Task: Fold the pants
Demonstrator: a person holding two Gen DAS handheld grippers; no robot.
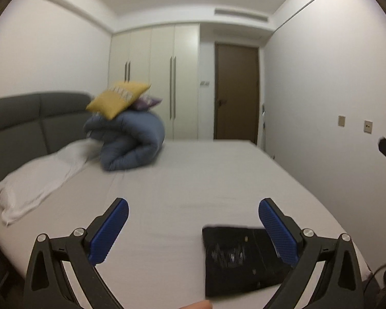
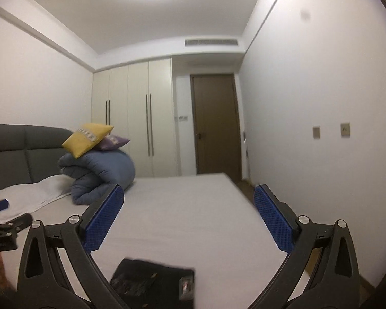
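Observation:
The black pants (image 1: 242, 260) lie folded into a compact rectangle on the grey bed sheet (image 1: 198, 180), near the front right edge. My left gripper (image 1: 193, 211) is open and empty, held above the bed, with the pants under its right finger. In the right wrist view the pants (image 2: 154, 283) lie low between the arms of my right gripper (image 2: 189, 195), which is open, empty and lifted clear of them. The left gripper's tip (image 2: 2, 206) shows at the left edge of the right wrist view.
A rolled blue duvet (image 1: 131, 141) with a yellow cushion (image 1: 118, 97) and a purple one on top sits by the grey headboard (image 1: 36, 118). A white pillow (image 1: 38, 177) lies at the left. Wardrobe (image 1: 154, 82), brown door (image 1: 235, 92) and wall stand beyond the bed.

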